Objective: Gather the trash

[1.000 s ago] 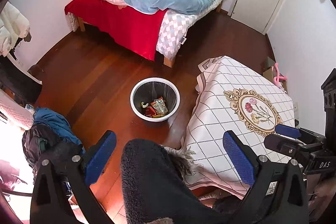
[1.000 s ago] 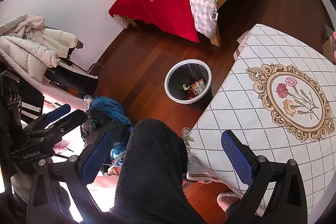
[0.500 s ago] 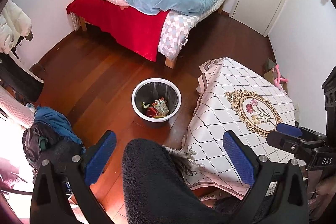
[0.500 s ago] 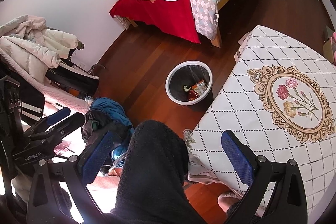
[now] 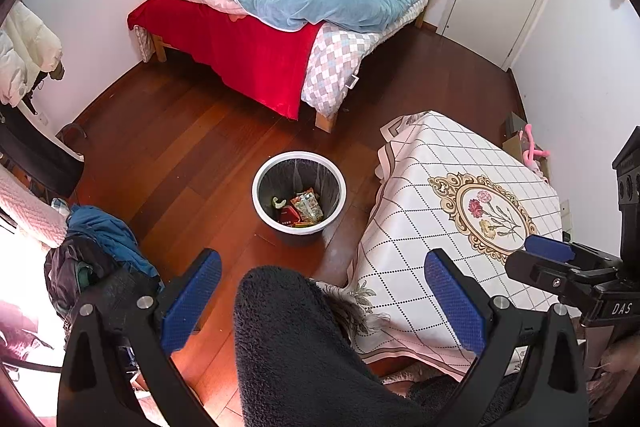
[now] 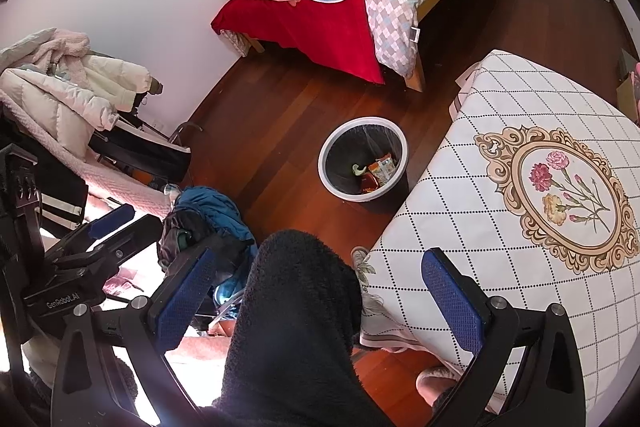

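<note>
Left gripper [image 5: 322, 301] and right gripper [image 6: 318, 297] both spread wide, empty, round upright bin [image 5: 299, 193] ahead between their fingers, mouth up, wrappers [image 5: 306, 207] inside, perhaps snack packets.

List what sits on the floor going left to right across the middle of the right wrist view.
Pile of coats → heap of blue clothes → trash bin → table with the floral cloth.
</note>
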A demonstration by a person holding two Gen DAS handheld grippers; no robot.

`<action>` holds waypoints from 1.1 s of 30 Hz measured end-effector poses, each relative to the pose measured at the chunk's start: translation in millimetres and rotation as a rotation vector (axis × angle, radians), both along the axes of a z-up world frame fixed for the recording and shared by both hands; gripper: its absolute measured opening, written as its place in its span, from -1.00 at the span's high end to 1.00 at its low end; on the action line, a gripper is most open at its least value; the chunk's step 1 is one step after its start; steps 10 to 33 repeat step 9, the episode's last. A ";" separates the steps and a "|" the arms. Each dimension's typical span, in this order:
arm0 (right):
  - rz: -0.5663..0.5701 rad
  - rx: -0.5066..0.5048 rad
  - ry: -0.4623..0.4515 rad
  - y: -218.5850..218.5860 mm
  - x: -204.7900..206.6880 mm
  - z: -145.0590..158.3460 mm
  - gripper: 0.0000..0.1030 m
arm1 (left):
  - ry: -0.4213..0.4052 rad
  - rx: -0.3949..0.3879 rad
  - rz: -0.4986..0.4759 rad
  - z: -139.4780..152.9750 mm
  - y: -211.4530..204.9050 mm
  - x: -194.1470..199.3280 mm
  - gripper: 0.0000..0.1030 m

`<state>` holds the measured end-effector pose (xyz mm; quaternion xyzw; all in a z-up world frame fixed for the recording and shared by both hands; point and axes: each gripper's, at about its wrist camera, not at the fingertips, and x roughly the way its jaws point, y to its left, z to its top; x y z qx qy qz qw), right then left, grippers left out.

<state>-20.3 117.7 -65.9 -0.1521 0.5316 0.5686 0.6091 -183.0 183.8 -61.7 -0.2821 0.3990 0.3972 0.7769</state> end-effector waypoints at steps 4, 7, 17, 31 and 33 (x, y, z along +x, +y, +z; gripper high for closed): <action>-0.003 0.004 0.000 -0.5 -0.6 1.5 -1.00 | 0.000 0.005 -0.001 2.1 -2.0 0.3 -1.00; -0.006 0.007 0.001 -1.8 0.3 2.2 -1.00 | 0.001 0.009 -0.006 3.2 -3.7 1.0 -1.00; -0.007 0.006 0.003 -2.0 0.5 2.0 -1.00 | 0.005 0.025 -0.008 5.6 -5.7 1.5 -1.00; -0.007 0.006 0.003 -2.0 0.5 2.0 -1.00 | 0.005 0.025 -0.008 5.6 -5.7 1.5 -1.00; -0.007 0.006 0.003 -2.0 0.5 2.0 -1.00 | 0.005 0.025 -0.008 5.6 -5.7 1.5 -1.00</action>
